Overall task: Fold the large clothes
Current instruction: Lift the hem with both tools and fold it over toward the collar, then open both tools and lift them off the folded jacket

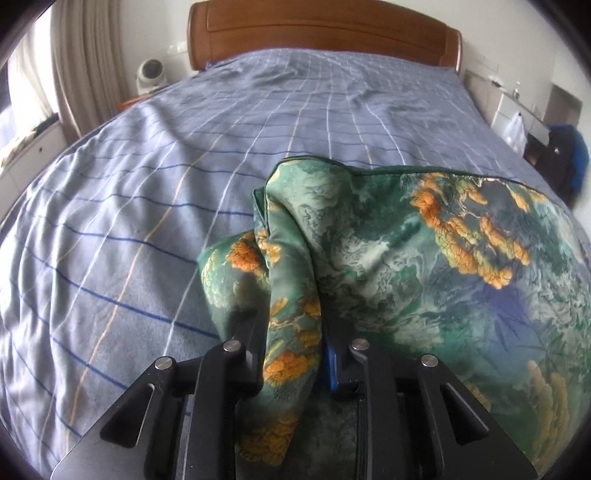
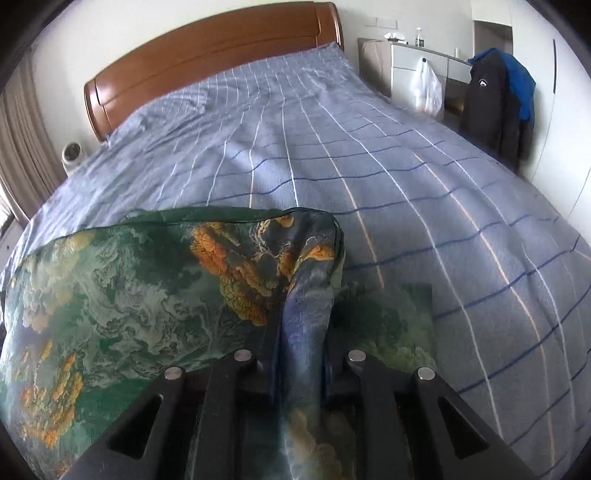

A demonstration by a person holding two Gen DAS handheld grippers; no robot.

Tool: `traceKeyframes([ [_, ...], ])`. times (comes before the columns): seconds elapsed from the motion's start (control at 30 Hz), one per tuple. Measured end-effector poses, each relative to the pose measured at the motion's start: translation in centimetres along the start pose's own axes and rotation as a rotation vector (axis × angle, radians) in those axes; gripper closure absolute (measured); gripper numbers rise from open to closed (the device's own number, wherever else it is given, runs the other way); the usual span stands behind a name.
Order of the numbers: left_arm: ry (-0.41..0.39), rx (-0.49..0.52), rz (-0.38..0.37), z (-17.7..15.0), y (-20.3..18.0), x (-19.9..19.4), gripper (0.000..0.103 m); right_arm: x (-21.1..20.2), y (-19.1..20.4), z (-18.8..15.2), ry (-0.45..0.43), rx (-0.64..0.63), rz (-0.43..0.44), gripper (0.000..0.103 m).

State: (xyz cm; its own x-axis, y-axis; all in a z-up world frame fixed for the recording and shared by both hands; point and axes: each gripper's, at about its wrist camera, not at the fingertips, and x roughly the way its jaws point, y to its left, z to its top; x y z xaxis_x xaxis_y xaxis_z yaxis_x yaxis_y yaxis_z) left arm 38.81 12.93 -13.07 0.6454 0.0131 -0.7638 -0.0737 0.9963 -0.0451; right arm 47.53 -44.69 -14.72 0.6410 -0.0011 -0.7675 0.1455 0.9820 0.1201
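Green cloth (image 1: 406,258) printed with orange patches lies spread on the near part of the bed (image 1: 166,203), over a blue checked cover. Left tongs (image 1: 295,325) pinch a bunched fold at the cloth's left side; right tongs (image 2: 301,343) clamp a gathered fold at its right side.

Ahead of my jaws: blue checked bedspread (image 1: 184,184), wooden headboard (image 1: 325,33) beyond it, white fan (image 1: 150,75) far left, dark jacket (image 2: 491,107) and white plastic bag (image 2: 426,88) far right.
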Motion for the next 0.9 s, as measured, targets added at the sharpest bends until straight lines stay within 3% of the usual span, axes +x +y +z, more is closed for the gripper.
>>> traceKeyframes([
  [0.07, -0.004, -0.018, 0.006, 0.1, 0.2, 0.3, 0.072, 0.1, -0.5, -0.3, -0.002, 0.014, 0.010, 0.084],
  [0.2, -0.012, -0.067, 0.028, 0.3, 1.3, 0.7, 0.041, -0.6, -0.5, -0.8, -0.036, 0.042, 0.034, 0.074],
  [0.23, -0.006, -0.089, 0.031, 0.4, 1.7, 0.3, 0.025, -1.1, -0.8, -1.0, -0.049, 0.055, 0.040, 0.064],
  [0.27, -0.002, -0.104, 0.042, 0.5, 2.0, -0.1, 0.018, -1.9, -1.3, -1.3, -0.068, 0.069, 0.045, 0.054],
  [0.3, -0.008, -0.118, 0.045, 0.6, 2.3, -0.9, 0.010, -2.8, -1.1, -1.2, -0.099, 0.084, 0.042, 0.022],
  [0.33, -0.033, -0.126, 0.032, 0.5, 2.7, -2.3, 0.010, -4.3, -0.9, -1.1, -0.143, 0.104, 0.016, 0.000],
  [0.47, -0.080, -0.103, 0.034, -0.8, 3.4, -7.4, 0.009, -11.7, -0.7, -2.6, -0.302, 0.089, -0.057, 0.000],
  [0.6, -0.073, -0.089, 0.030, -3.4, 3.3, -11.3, 0.008, -18.6, 0.8, -6.7, -0.374, 0.041, 0.029, 0.000],
  [0.7, -0.065, -0.076, 0.007, -6.0, 2.6, -14.0, 0.007, -21.5, 2.3, -11.1, -0.359, -0.004, 0.089, 0.000],
  [0.9, -0.057, 0.020, -0.010, -10.5, -0.6, -17.8, 0.006, -23.3, 4.2, -20.0, -0.292, -0.077, 0.117, 0.000],
])
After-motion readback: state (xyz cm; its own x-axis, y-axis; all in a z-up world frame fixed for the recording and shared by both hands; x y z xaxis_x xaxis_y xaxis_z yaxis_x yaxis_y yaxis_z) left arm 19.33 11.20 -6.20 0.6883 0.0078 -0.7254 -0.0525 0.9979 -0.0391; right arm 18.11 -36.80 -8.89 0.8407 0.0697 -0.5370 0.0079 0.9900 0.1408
